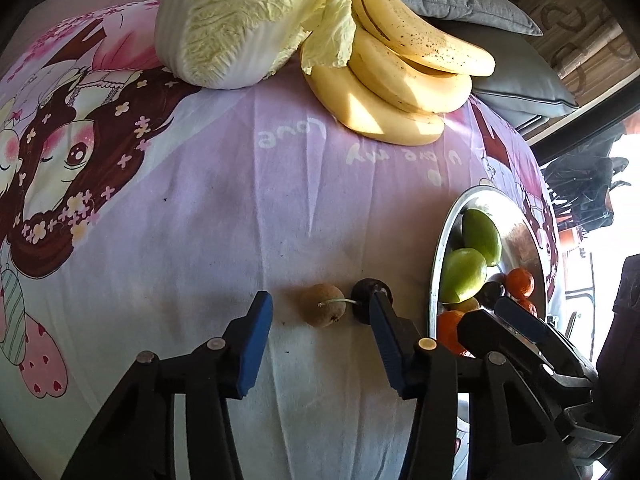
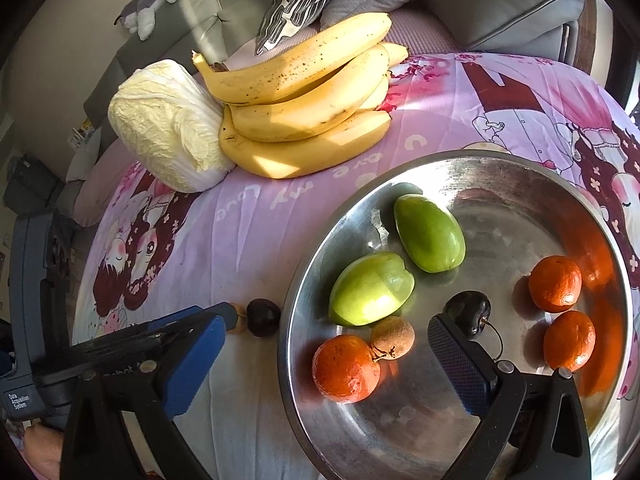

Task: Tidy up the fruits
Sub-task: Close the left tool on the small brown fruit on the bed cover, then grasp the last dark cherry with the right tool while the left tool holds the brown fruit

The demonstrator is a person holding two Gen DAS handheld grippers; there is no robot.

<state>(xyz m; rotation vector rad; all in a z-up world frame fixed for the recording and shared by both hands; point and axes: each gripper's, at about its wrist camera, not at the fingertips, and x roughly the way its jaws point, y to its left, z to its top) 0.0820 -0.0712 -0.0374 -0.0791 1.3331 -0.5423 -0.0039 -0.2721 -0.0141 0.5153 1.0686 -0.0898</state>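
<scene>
In the left wrist view, a small brown longan (image 1: 322, 310) lies on the pink printed cloth between the blue pads of my left gripper (image 1: 320, 304). The jaws are open and stand clear of it. A dark cherry (image 1: 365, 300) sits just right of the longan, half behind the right finger (image 1: 382, 312). In the right wrist view, my right gripper (image 2: 325, 327) hangs wide open and empty over the near left rim of the steel bowl (image 2: 500, 236). The bowl holds two green fruits (image 2: 430, 238), three oranges (image 2: 346, 368), a longan (image 2: 392, 336) and a cherry (image 2: 468, 312).
A bunch of bananas (image 2: 304, 96) and a napa cabbage (image 2: 168, 124) lie at the far side of the cloth. Grey sofa cushions (image 2: 500, 4) rise behind them. The steel bowl's rim (image 1: 434, 280) stands close on the right of the left gripper.
</scene>
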